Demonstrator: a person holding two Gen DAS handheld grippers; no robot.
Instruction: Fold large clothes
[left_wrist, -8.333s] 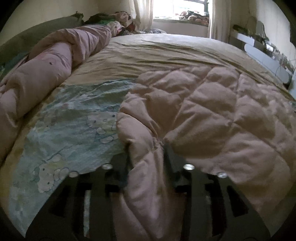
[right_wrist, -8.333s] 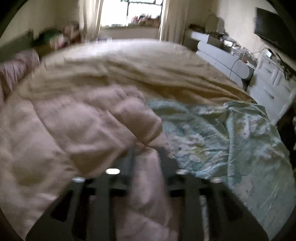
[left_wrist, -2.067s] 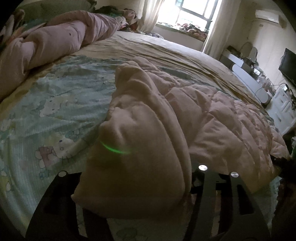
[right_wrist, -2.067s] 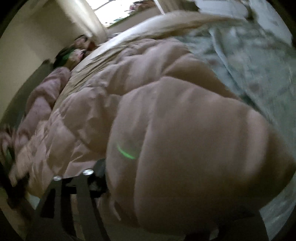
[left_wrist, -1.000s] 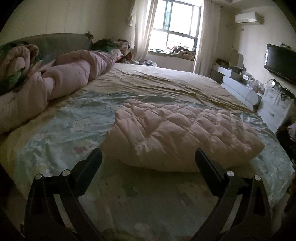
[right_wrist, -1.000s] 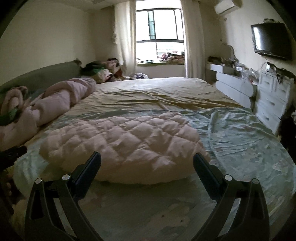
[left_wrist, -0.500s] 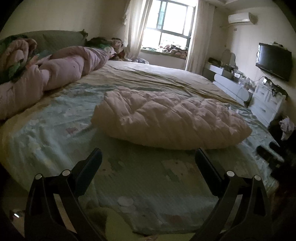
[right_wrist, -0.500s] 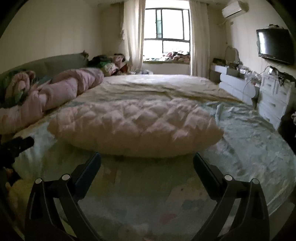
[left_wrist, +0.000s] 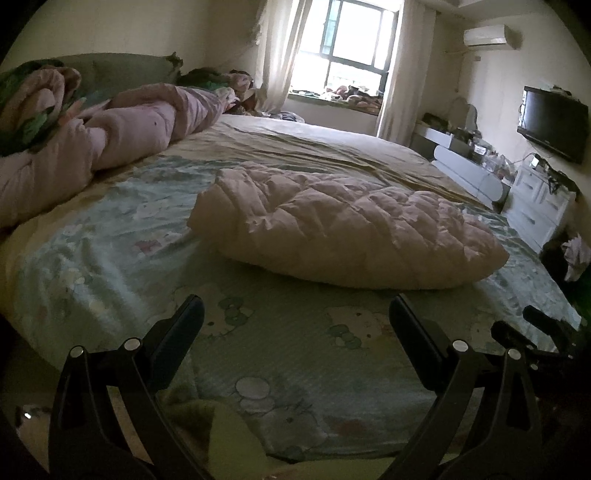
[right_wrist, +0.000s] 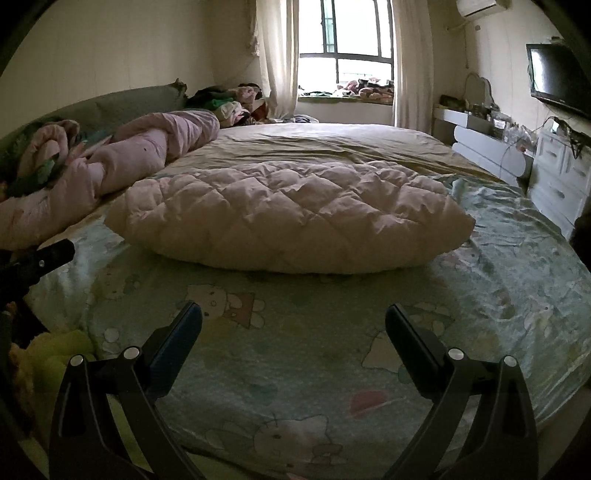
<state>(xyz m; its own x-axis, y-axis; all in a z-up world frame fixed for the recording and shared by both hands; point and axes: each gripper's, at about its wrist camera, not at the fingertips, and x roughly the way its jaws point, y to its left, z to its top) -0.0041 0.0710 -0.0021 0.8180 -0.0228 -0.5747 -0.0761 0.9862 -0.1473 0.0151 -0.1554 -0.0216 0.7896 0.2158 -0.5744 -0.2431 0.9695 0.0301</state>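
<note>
A pale pink quilted garment (left_wrist: 347, 225) lies folded in a puffy bundle on the pale green cartoon-print sheet (left_wrist: 280, 339); it also shows in the right wrist view (right_wrist: 291, 218). My left gripper (left_wrist: 295, 314) is open and empty, near the bed's front edge, short of the bundle. My right gripper (right_wrist: 293, 317) is open and empty, also short of the bundle (right_wrist: 291, 218). The right gripper's tip shows at the right of the left wrist view (left_wrist: 543, 325); the left gripper's tip shows at the left of the right wrist view (right_wrist: 48, 254).
A rolled pink duvet (left_wrist: 110, 136) lies along the bed's left side by the green headboard (right_wrist: 122, 103). A tan sheet (right_wrist: 325, 144) covers the far half. White drawers (right_wrist: 561, 177) and a wall TV (left_wrist: 554, 122) stand at the right. A yellow-green item (right_wrist: 55, 354) sits low left.
Both grippers have let go of the garment and drawn back and down toward the bed's front edge. The garment now lies still as a folded bundle.
</note>
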